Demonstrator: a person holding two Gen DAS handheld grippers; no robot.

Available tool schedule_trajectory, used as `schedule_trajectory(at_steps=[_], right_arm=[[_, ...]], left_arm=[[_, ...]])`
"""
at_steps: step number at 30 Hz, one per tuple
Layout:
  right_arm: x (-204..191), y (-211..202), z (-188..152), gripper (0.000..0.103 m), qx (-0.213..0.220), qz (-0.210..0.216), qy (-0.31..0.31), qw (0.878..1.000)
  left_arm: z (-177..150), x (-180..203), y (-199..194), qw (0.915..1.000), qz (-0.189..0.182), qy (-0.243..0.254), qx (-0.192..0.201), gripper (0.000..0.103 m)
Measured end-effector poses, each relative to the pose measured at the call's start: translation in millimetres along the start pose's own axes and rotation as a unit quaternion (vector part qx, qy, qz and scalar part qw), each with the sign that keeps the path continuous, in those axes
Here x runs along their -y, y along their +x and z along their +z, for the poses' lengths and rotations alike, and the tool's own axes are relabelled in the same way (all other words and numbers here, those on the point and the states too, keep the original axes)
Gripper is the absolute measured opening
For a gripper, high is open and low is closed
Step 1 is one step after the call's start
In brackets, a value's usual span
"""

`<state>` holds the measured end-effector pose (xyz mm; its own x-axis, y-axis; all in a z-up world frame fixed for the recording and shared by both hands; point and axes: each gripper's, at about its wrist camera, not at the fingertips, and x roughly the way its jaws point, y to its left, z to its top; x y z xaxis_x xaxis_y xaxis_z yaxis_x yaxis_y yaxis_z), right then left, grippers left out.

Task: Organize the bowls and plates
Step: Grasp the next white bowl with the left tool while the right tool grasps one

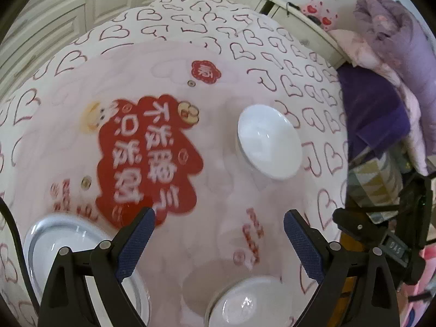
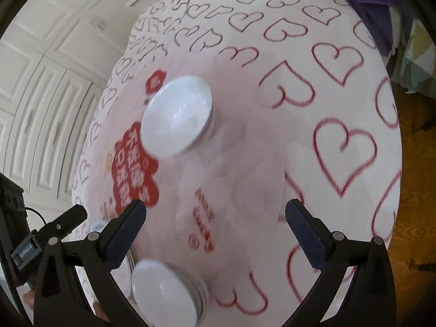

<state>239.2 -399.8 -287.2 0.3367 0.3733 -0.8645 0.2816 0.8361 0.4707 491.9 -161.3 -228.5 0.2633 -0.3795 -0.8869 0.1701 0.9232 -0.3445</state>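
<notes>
On heart-print bedspread [image 1: 114,30], far bowl [image 1: 269,142] isolated, left claw [image 1: 219,224] and right claw [image 2: 215,215] wide open, empty.

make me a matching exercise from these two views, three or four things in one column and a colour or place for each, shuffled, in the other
Things:
1. far bowl
2. plate
3. folded blanket
4. left hand-held gripper

Descriptions:
A. dark purple, past the right edge of the heart-print cloth
B. open above the table, holding nothing
C. white, alone beside the red sticker
D. lower left, partly hidden behind a gripper finger

Pairs: 1-C, 2-D, 3-A, 4-B
</notes>
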Motion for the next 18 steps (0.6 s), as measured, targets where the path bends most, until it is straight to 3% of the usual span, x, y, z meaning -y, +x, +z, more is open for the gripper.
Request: schedule_trajectory(at_steps=[8, 18], right_arm=[[7, 43, 51, 0.103, -0.015, 0.001, 0.02, 1.0], [4, 82, 74, 0.101, -0.03, 0.001, 0.006, 1.0]], left_arm=[[54, 7, 83, 0.9992, 0.021, -0.007, -0.032, 0.092], [88, 15, 151, 0.9986, 0.019, -0.017, -0.046, 0.089]])
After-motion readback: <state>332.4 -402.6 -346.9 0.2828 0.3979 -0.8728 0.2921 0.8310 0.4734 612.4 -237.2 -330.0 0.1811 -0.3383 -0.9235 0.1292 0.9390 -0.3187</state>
